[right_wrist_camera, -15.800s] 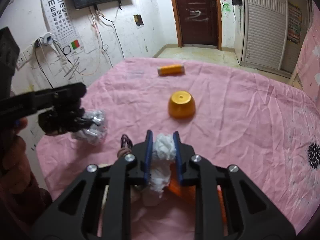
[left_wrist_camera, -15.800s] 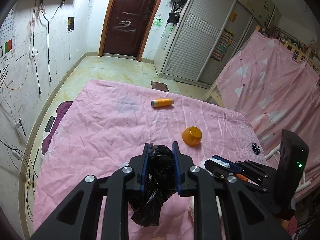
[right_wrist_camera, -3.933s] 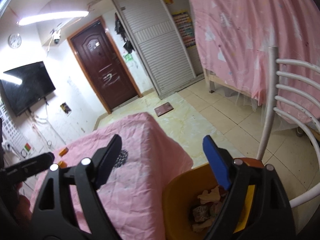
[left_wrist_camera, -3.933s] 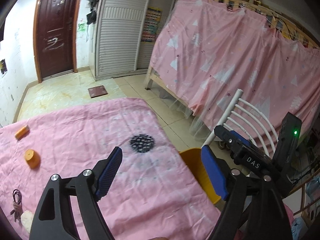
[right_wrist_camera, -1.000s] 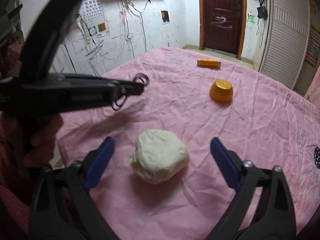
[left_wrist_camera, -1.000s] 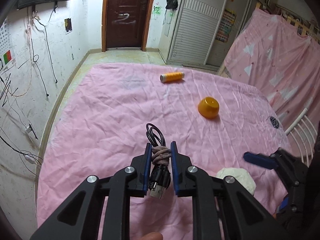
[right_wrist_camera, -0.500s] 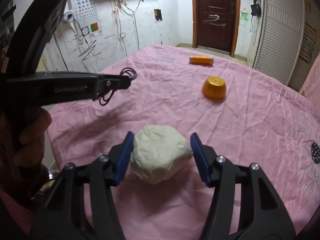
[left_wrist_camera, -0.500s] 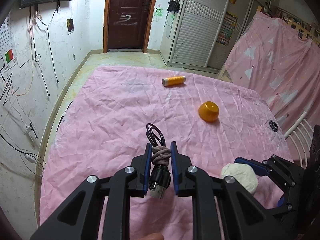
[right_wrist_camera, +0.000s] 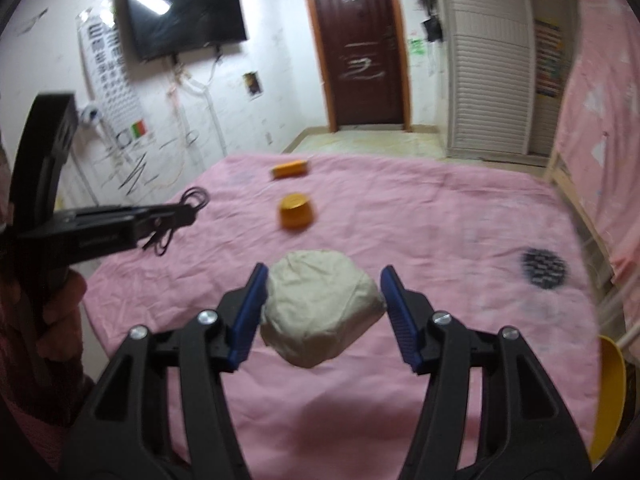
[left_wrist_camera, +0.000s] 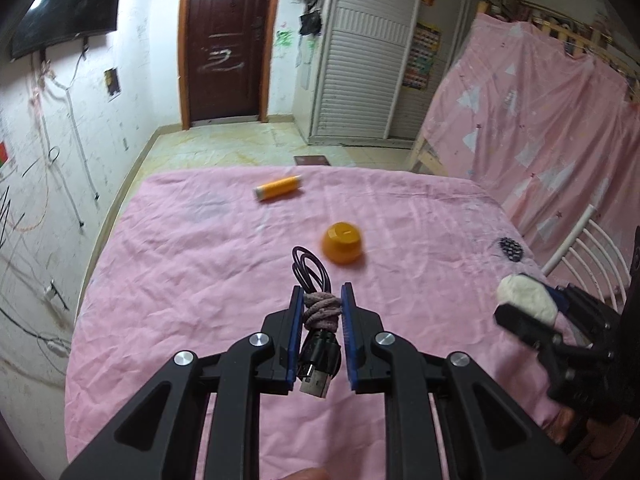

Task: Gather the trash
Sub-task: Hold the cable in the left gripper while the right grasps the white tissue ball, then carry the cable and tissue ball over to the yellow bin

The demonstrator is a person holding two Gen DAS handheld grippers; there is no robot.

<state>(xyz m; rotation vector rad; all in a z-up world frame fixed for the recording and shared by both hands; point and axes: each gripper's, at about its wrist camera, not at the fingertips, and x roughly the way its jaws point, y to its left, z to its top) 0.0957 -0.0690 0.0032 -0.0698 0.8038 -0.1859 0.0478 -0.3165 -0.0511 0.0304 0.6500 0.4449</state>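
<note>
L tool (left_wrist_camera: 322,308) clamped on coiled cable (left_wrist_camera: 316,320), R tool (right_wrist_camera: 322,292) gripping white wad (right_wrist_camera: 320,312)

I see table under wrinkled pink cloth (left_wrist_camera: 192,264). Orange tube (left_wrist_camera: 279,187) lies on its side near far edge. Orange cup (left_wrist_camera: 342,242), upside down, sits nearer middle, well apart from tube. Dark round patch (right_wrist_camera: 544,269) on cloth near right edge; flat print or object, I cannot tell.
</note>
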